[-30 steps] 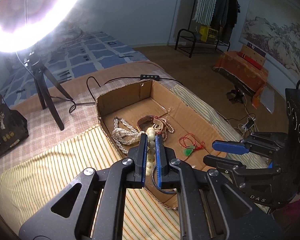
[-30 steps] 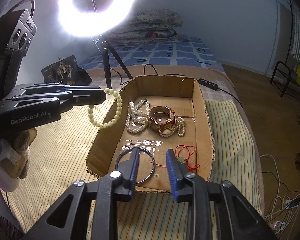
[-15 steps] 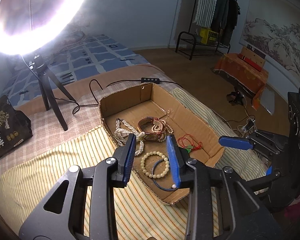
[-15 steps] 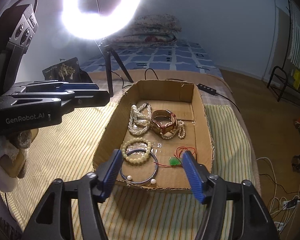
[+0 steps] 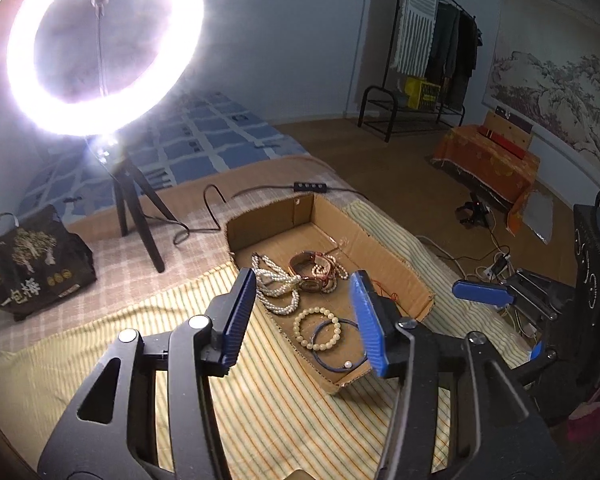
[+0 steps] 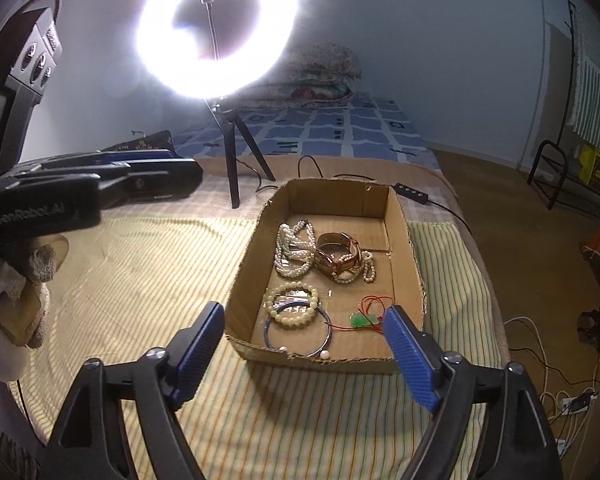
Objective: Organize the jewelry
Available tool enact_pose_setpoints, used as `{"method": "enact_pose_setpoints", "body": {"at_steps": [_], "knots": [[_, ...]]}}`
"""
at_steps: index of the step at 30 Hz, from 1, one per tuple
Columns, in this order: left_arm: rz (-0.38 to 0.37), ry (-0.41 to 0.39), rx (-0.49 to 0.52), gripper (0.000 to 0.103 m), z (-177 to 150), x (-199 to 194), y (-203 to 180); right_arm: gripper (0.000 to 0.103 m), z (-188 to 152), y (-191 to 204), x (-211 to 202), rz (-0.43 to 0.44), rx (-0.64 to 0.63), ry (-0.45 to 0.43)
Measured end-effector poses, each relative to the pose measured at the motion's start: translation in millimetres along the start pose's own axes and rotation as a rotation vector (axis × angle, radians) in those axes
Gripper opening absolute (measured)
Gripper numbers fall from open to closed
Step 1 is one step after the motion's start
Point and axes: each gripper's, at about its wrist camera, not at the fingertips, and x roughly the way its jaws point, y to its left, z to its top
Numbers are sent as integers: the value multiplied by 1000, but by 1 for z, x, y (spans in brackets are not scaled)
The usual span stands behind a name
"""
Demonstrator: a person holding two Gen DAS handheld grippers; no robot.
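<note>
right wrist view: both hand-held grippers, left (image 5: 302,320) and right (image 6: 306,354), gape empty; bead bracelet (image 6: 292,305) at box's (image 6: 320,356) 7 o'clock; advise withdrawing clear.

right hand-held gripper (image 6: 304,354): spread wide, empty | cardboard box (image 6: 244,264): bead bracelet (image 6: 293,305) on bangle (image 6: 298,330)
</note>
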Motion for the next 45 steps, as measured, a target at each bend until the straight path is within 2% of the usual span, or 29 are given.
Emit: {"method": "enact_pose_setpoints", "body": {"at_steps": [5,7,12,16,23,26,35,39,45], "knots": [[20,-31,11,52,-1,-28,0,90,-3,11,-20,-16,-3,-12],[29,-48,5,62,-2,-41,0,93,-4,15,-29,-29,0,-20],[50,-86,-26,67,-8,-73,5,102,-6,27,-57,-72,9,-58],[79,-115,-37,78,-17,-99,6,103,-7,34,-76,-108,22,-82],[122,-148,-43,80,-38,-141,3,103,-14,51,-110,-169,34,-138],[146,-171,-39,84,-48,-157,-1,103,-16,57,-122,-176,37,-154],[187,-184,-28,86,-64,-184,-6,103,-23,67,-147,-194,56,-200],[208,-196,-23,97,-69,-194,-8,103,-25,69,-149,-211,58,-209],[221,-199,-5,98,-74,-199,-13,103,-28,68,-149,-215,60,-207]]}}
